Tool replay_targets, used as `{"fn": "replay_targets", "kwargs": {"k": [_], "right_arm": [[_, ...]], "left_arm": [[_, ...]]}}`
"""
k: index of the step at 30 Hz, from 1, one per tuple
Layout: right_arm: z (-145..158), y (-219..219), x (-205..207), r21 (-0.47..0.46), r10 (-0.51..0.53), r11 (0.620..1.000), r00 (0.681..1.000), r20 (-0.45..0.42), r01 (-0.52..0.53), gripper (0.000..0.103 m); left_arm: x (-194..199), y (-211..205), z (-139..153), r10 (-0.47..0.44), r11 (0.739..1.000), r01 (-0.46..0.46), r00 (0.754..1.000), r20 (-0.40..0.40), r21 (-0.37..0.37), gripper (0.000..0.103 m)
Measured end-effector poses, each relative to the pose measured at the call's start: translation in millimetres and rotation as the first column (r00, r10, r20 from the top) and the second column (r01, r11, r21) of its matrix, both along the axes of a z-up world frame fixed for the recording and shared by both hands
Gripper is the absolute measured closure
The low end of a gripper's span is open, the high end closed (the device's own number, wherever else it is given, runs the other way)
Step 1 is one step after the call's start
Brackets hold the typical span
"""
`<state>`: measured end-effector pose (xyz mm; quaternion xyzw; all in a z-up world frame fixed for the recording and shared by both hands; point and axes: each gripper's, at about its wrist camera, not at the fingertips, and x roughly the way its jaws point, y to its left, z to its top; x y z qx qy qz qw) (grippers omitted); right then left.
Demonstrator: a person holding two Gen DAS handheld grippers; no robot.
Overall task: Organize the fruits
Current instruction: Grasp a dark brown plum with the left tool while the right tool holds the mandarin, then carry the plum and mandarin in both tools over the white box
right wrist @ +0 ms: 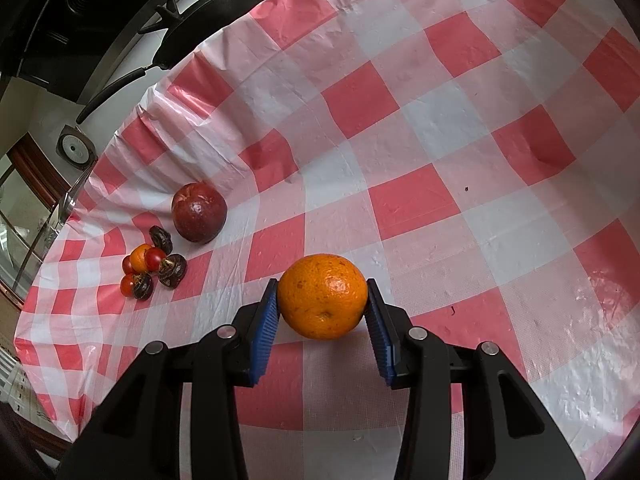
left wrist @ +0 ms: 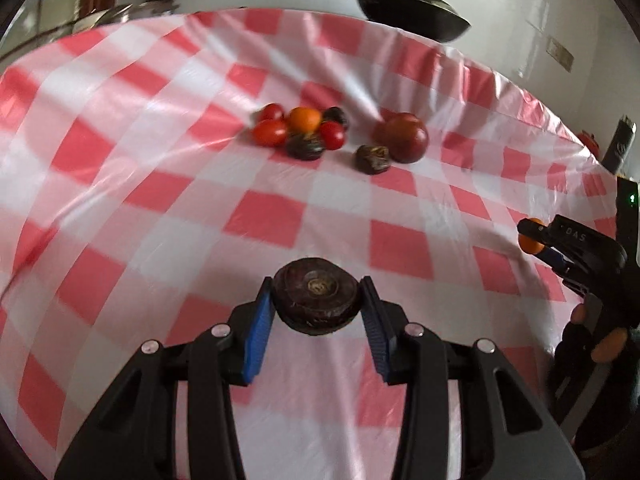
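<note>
My left gripper (left wrist: 318,300) is shut on a dark brown water chestnut (left wrist: 316,294), held above the red and white checked cloth (left wrist: 160,200). My right gripper (right wrist: 322,304) is shut on an orange (right wrist: 322,296); the same right gripper (left wrist: 532,240) shows at the right edge of the left wrist view with the orange (left wrist: 530,243) between its fingers. Farther back lies a cluster of red cherry tomatoes (left wrist: 270,132), a small orange fruit (left wrist: 305,119) and dark chestnuts (left wrist: 305,146). Beside it sit one more chestnut (left wrist: 373,159) and a dark red apple (left wrist: 404,137). The apple (right wrist: 199,212) and the cluster (right wrist: 150,266) appear at the left in the right wrist view.
A black pan (left wrist: 412,10) with a long handle stands beyond the table's far edge, also seen as the pan (right wrist: 208,20) at the upper left of the right wrist view. A person's hand (left wrist: 600,340) holds the right gripper's grip. A round white device (right wrist: 76,148) hangs on the wall.
</note>
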<state>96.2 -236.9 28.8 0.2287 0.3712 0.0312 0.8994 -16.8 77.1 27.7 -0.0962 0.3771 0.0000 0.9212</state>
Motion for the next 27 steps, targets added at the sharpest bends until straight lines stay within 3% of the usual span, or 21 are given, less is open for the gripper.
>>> {"fn": "replay_targets", "kwargs": {"k": [4, 7, 27], "right_arm": [[-0.1, 0.0, 0.5, 0.0, 0.001, 1.0, 1.0, 0.0, -0.001, 0.061], [-0.2, -0.4, 0.5, 0.0, 0.001, 1.0, 1.0, 0.0, -0.001, 0.061], [-0.6, -0.7, -0.6, 0.006, -0.004, 1.0, 1.0, 0.001, 0.004, 0.061]], "left_arm": [[-2.7, 18.1, -4.6, 0.04, 0.995, -0.04, 0.999, -0.006, -0.09, 0.06], [-0.6, 19.5, -5.4, 0.036, 0.993, -0.036, 0.999, 0.0, -0.115, 0.06], [-3.8, 22.6, -6.4, 0.035, 0.985, -0.032, 0.999, 0.016, -0.167, 0.06]]}}
